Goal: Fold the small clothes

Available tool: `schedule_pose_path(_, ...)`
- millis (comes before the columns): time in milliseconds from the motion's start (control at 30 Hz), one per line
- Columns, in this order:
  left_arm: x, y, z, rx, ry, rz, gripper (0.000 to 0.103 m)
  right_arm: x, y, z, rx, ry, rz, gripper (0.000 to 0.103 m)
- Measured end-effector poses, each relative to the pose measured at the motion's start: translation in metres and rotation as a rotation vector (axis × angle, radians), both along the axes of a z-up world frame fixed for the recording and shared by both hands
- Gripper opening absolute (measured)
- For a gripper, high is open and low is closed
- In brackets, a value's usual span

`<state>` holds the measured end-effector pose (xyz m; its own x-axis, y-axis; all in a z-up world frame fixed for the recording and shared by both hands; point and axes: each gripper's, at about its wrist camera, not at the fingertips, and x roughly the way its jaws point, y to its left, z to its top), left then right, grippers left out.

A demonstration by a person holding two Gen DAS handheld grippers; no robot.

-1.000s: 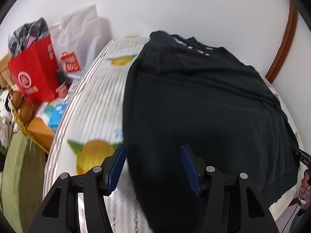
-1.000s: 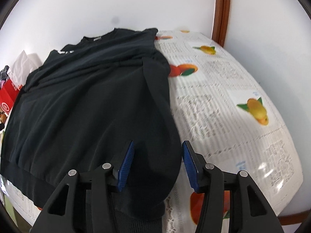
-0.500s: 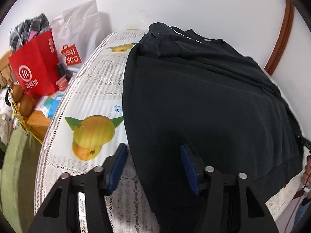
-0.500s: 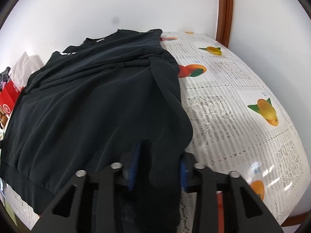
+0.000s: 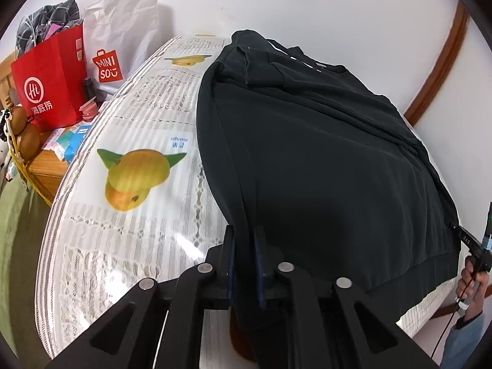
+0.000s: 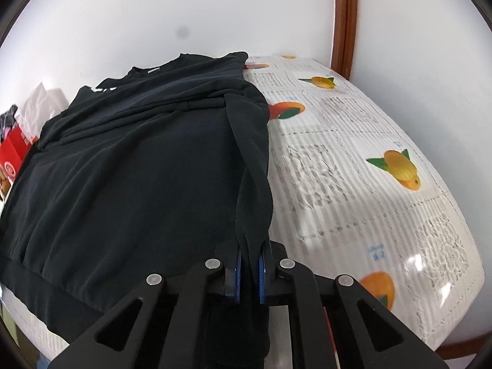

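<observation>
Fabric fills most of the left wrist view: a black sweatshirt (image 5: 323, 160) lies spread on a table (image 5: 129, 221) covered by a white cloth printed with lemons and oranges. The left gripper (image 5: 244, 264) is clamped on the sweatshirt's near left bottom corner, dark cloth pinched between its blue pads, the side edge running up and away from it toward a folded-in sleeve cuff near the far end. Beyond the table's left edge stand a red paper bag (image 5: 50, 83) and a white MINISO bag (image 5: 120, 40), with small boxes on a wooden surface below them. At the far right edge a hand (image 5: 473, 283) grips a black handle close to the hem. From the right wrist view, the right gripper (image 6: 249, 272) is closed on the sweatshirt's (image 6: 138, 160) near right bottom corner, a strip of fabric rising from between its pads along the garment's right edge. The tablecloth (image 6: 369, 166) lies bare to the right of it, and a brown wooden trim (image 6: 343, 15) runs up the white wall behind.
</observation>
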<state>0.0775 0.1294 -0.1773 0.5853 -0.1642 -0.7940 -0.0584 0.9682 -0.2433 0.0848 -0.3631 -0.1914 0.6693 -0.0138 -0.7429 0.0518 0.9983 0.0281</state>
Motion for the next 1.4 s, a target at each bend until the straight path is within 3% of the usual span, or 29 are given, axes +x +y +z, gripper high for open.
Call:
schedule_pose_path(67, -0.002, 0.003, -0.002, -0.020, 0.001, -0.006, 0.016, -0.005, -0.002, -0.001, 0.003, 0.013, 0.011, 0.013)
schedule_pose_path(133, -0.002, 0.006, -0.003, -0.044, 0.002, -0.002, 0.019, -0.008, -0.005, -0.001, 0.027, 0.023, -0.007, 0.029)
schedule_pose_path(233, -0.001, 0.005, -0.003, -0.081, -0.006, -0.014, 0.031, -0.014, -0.005, -0.002, 0.067, 0.020, 0.002, 0.039)
schedule_pose_path(300, 0.001, -0.001, -0.002, -0.070, -0.014, -0.024, 0.039, -0.018, 0.001, -0.004, 0.064, 0.006, 0.009, 0.044)
schedule_pose_path(367, 0.001, -0.011, -0.002, -0.013, -0.017, -0.030, 0.039, -0.021, 0.010, -0.006, 0.053, -0.012, 0.015, 0.048)
schedule_pose_path(467, 0.004, -0.031, -0.001, 0.125, -0.003, -0.069, 0.039, -0.024, 0.026, -0.007, 0.008, -0.026, 0.022, 0.045)
schedule_pose_path(500, 0.005, -0.036, 0.000, 0.176, 0.002, -0.085, 0.038, -0.023, 0.028, -0.007, 0.005, -0.027, 0.021, 0.038)
schedule_pose_path(533, 0.005, -0.038, 0.000, 0.188, 0.002, -0.091, 0.033, -0.022, 0.029, -0.006, 0.005, -0.029, 0.022, 0.020)
schedule_pose_path(567, 0.005, -0.037, 0.001, 0.176, 0.002, -0.093, 0.016, -0.022, 0.030, -0.005, -0.007, -0.032, 0.016, 0.014)
schedule_pose_path(600, 0.006, -0.035, 0.002, 0.162, 0.004, -0.087, 0.009, -0.022, 0.029, -0.004, -0.013, -0.030, 0.016, 0.012)
schedule_pose_path(633, 0.006, -0.033, 0.004, 0.149, 0.006, -0.082, 0.009, -0.023, 0.028, -0.003, -0.015, -0.027, 0.017, 0.010)
schedule_pose_path(933, -0.008, -0.019, 0.036, 0.007, -0.087, -0.085, 0.008, -0.045, 0.000, 0.025, 0.076, -0.086, 0.019, 0.008)
schedule_pose_path(1100, -0.002, -0.013, 0.056, -0.049, -0.145, -0.078, 0.008, -0.044, 0.003, 0.041, 0.075, -0.136, 0.036, 0.008)
schedule_pose_path(1233, 0.011, -0.012, 0.070, -0.067, -0.166, -0.067, 0.008, -0.036, 0.004, 0.059, 0.092, -0.174, 0.043, 0.008)
schedule_pose_path(1400, 0.033, -0.014, 0.091, -0.036, -0.194, -0.063, 0.008, -0.017, 0.000, 0.082, 0.117, -0.212, 0.035, 0.008)
